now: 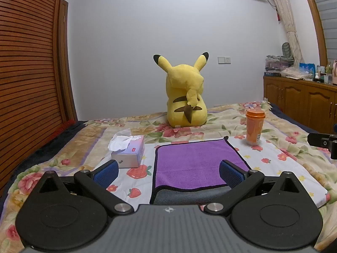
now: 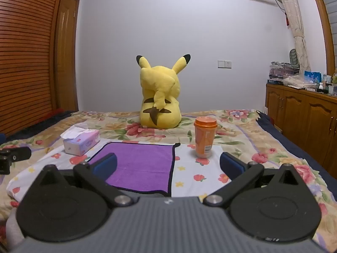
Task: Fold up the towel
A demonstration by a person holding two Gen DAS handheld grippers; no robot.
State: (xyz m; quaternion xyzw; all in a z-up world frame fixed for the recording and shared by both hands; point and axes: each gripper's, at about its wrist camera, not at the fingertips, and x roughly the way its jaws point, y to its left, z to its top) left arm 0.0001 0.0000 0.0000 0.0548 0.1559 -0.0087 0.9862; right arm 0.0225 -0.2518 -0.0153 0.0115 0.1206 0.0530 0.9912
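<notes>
You hold your left gripper (image 1: pixel 168 171) low and level over the near edge of the purple towel (image 1: pixel 189 164), its blue pads (image 1: pixel 106 171) spread wide and gripping nothing. Your right gripper (image 2: pixel 168 166) hangs alongside, jaws equally apart, pointed past the towel's right edge toward the orange cup (image 2: pixel 204 136). The towel lies flat on the floral bedspread (image 1: pixel 284 147), between the tissue box (image 1: pixel 129 149) and the cup.
</notes>
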